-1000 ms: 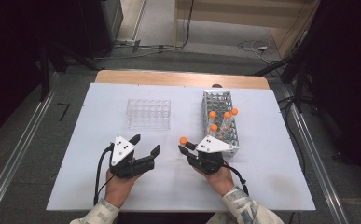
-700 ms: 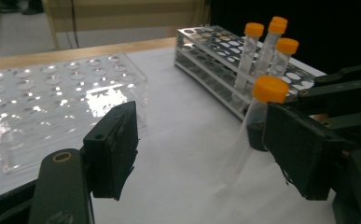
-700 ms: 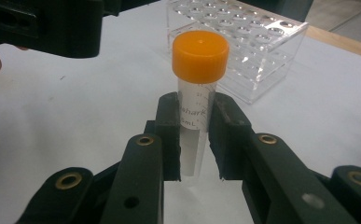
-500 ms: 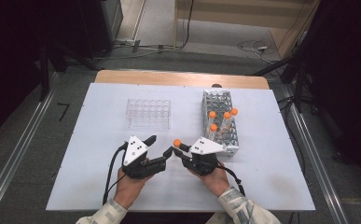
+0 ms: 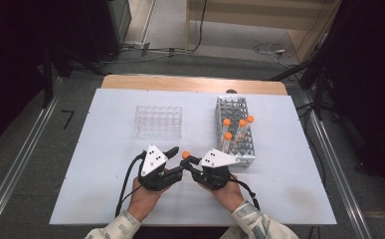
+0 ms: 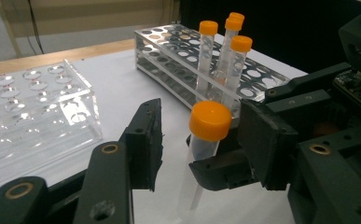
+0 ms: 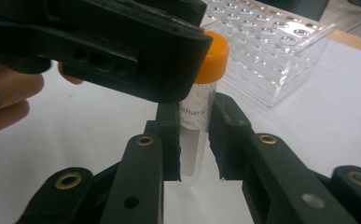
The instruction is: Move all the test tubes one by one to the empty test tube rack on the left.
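Right gripper [image 7: 194, 140]: clamped on the clear body of an orange-capped tube [image 7: 201, 93], held upright just above the white table [image 5: 105, 199], in front of me and near the metal rack's [image 5: 235, 107] near end.

Left gripper [image 6: 199, 140]: has come in across the table from my left since a second ago (it then sat well apart from the right one). Its jaws have just been closing, with the tube's cap between them. From its own view the cap [image 6: 210, 120] has a gap on one side at least, so I list it as not yet gripping, though I cannot tell for sure whether the far pad touches.

Tube: shared space between both tools, cap level with the left jaws, body in the right.

Stock elsewhere: four capped tubes [image 5: 237, 127] standing in the metal rack; clear plastic rack [image 5: 158, 121], empty as far as I can see, left of it.

Reading: the approach suggests a handover or an uncapping; the right grip must hold steady until the left pads seat.
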Action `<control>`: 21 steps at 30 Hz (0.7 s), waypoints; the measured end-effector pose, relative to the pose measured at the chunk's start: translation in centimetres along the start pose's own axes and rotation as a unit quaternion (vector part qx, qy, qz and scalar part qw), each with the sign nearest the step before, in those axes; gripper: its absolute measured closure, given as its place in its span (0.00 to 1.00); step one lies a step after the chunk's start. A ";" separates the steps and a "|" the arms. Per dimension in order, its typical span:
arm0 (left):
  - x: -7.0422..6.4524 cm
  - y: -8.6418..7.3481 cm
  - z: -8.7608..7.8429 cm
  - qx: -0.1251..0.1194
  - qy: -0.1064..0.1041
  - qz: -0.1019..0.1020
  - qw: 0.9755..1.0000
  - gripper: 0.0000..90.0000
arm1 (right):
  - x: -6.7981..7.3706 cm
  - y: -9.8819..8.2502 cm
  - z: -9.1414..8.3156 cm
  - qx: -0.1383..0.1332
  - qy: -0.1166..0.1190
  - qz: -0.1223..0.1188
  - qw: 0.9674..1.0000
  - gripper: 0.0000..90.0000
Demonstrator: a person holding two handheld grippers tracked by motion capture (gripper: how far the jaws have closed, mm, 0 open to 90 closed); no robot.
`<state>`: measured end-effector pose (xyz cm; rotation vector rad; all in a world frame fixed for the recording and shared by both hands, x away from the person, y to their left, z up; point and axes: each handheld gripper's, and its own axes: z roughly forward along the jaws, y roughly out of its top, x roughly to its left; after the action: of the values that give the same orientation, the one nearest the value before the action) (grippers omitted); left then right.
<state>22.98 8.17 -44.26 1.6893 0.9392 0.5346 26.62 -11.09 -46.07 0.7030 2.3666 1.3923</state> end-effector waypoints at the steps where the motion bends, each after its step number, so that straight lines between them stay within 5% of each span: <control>1: 0.0 0.0 0.0 -0.001 0.000 0.001 1.000 0.59 | 0.0 0.0 0.0 0.000 0.003 0.002 1.000 0.79; 21: -0.2 -0.3 0.3 0.007 -0.011 0.016 1.000 0.78 | 0.3 0.1 -0.1 -0.003 0.006 -0.002 1.000 0.79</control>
<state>23.00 7.82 -44.60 1.7223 0.9032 0.5294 26.36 -10.91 -45.96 0.6901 2.3711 1.4040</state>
